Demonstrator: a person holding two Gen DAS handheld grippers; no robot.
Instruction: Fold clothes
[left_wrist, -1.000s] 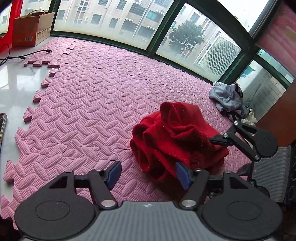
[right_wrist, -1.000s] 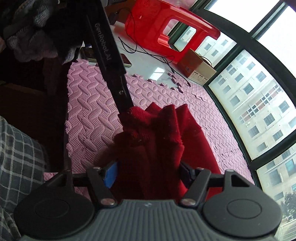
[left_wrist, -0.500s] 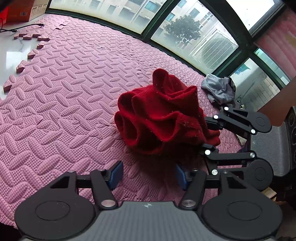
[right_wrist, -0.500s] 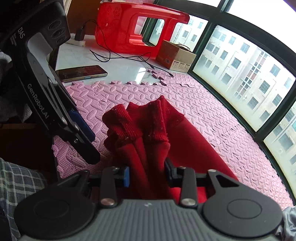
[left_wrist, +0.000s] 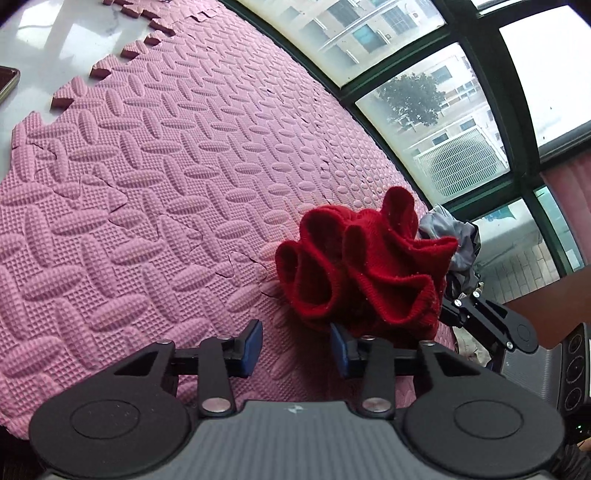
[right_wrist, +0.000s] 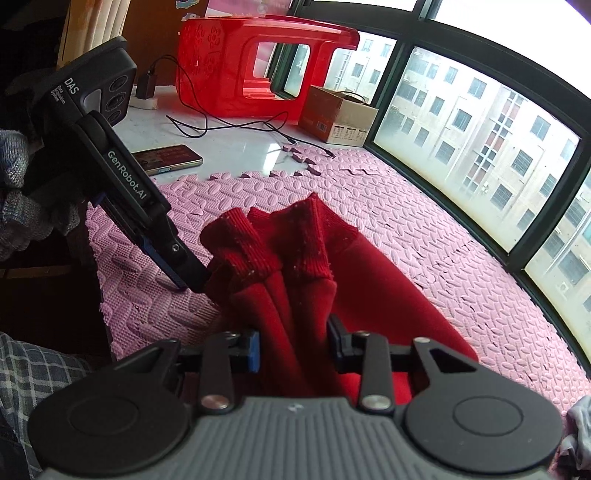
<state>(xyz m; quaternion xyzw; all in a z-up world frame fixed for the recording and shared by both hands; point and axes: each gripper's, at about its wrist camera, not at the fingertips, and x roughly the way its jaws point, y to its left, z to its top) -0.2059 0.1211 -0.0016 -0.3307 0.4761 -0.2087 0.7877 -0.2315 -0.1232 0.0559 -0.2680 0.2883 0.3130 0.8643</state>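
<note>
A red knitted garment (left_wrist: 364, 275) is bunched up in ruffled folds on the pink foam mat (left_wrist: 166, 177). My right gripper (right_wrist: 293, 349) is shut on a thick gathered bunch of the red garment (right_wrist: 295, 280), which runs on over the mat to the right. My left gripper (left_wrist: 295, 347) is open and empty, low over the mat, just left of and in front of the bunch. In the right wrist view the left gripper (right_wrist: 184, 266) reaches in from the left with its tips at the ribbed edge. The right gripper (left_wrist: 491, 325) shows behind the bunch in the left wrist view.
A grey garment (left_wrist: 450, 236) lies behind the red one by the window. A phone (right_wrist: 168, 158), cables, a red plastic stool (right_wrist: 258, 66) and a cardboard box (right_wrist: 338, 114) are on the white floor past the mat's edge. Windows border the mat's far side.
The right gripper has closed on the gathered red garment and keeps holding it. The left gripper has moved in lower and closer to the bunch, staying open.
</note>
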